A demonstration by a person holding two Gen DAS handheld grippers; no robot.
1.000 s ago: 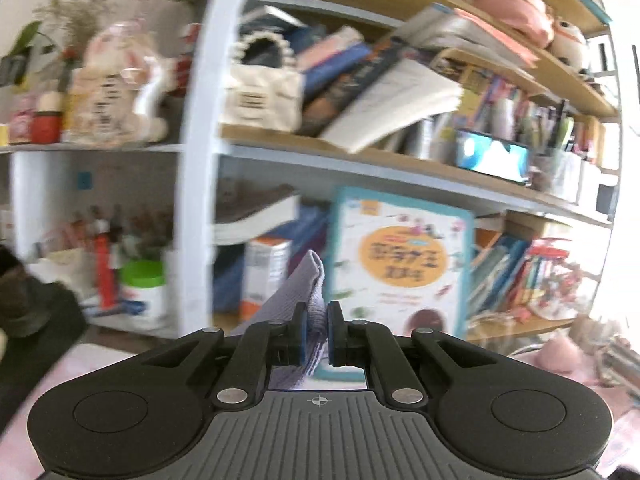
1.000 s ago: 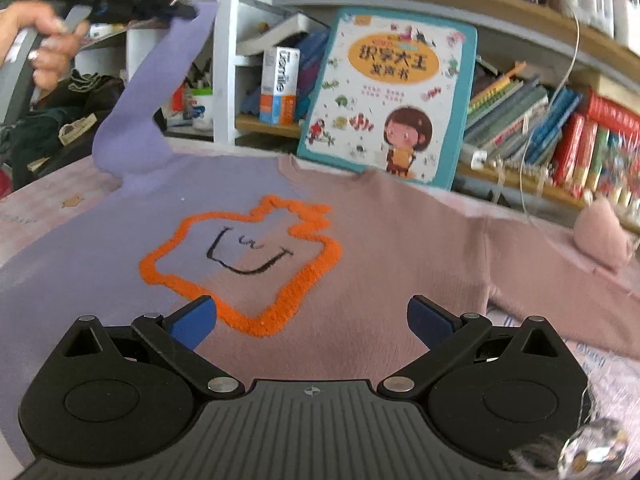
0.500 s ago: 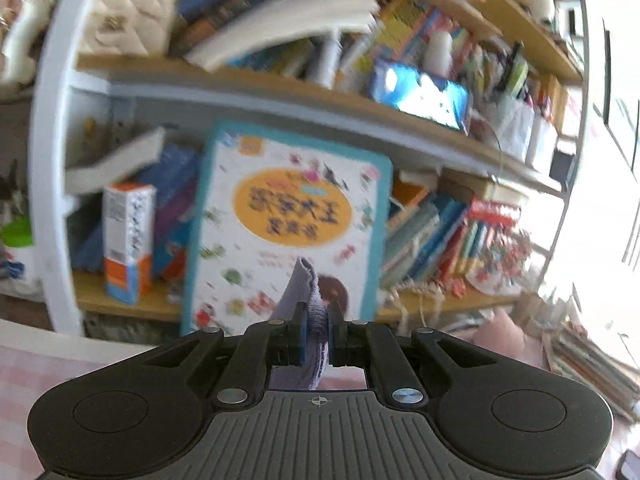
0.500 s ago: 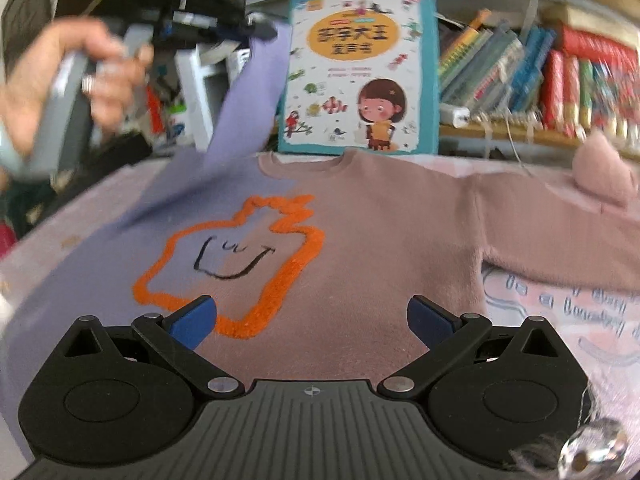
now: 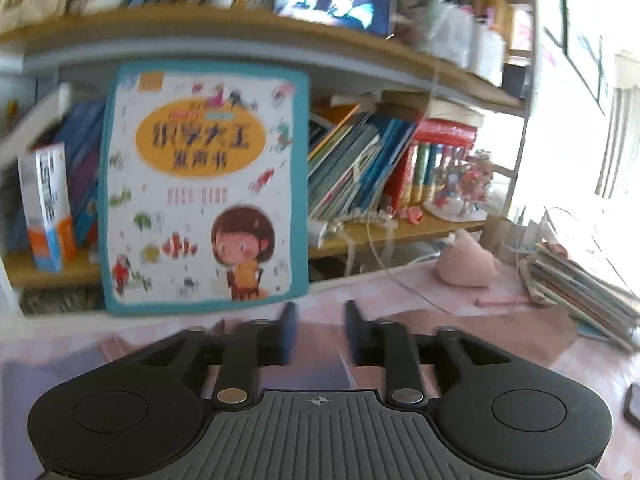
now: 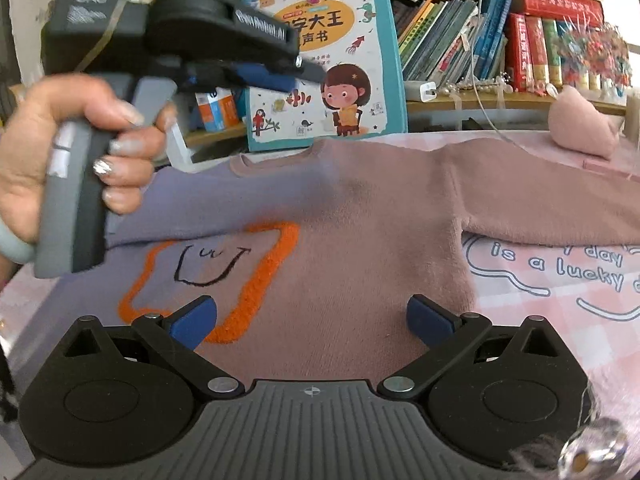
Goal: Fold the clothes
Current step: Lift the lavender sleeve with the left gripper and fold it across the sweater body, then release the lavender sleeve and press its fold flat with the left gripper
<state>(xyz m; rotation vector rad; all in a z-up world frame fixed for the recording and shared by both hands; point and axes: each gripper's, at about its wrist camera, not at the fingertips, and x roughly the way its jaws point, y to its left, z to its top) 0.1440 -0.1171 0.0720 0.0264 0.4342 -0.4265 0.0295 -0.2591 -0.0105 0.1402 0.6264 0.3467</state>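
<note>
Sweater (image 6: pixel 360 240), one, half lilac and half dusty pink, lying front-up and flat on a pink checked cloth (image 6: pixel 560 292) printed with "is a lucky day" lettering; whether a tabletop or a bed lies beneath cannot be told. Chest bears an orange fuzzy outline (image 6: pixel 264 280) enclosing a black-stitched smiling face. Lilac sleeve (image 6: pixel 208 216) lies folded in across the upper chest, its end near the collar; pink sleeve (image 6: pixel 540 208) extends straight out to the side, unfolded. Left gripper (image 5: pixel 318 326), held in a person's hand (image 6: pixel 72 152) with painted nails, positioned above the sweater's lilac shoulder; fingers parted with a clear gap and nothing between them. In the right wrist view its blue pads point toward the picture book. Right gripper (image 6: pixel 310 322), low over the sweater's hem region, fingers spread wide and empty, blue pads (image 6: pixel 192 322) above the orange outline on one side and plain pink knit on the other. Picture book (image 6: pixel 320 60), teal-bordered, with a cartoon girl and fish on the cover, standing upright against the bookshelf (image 5: pixel 400 236) just behind the collar. Pink stuffed toy (image 6: pixel 584 124), resting beyond the extended pink sleeve. Shelf contents: leaning rows of books (image 6: pixel 460 32), an orange-and-white box (image 5: pixel 48 208). Stack of papers (image 5: pixel 580 288) at the far side in the left wrist view, which is blurred.
</note>
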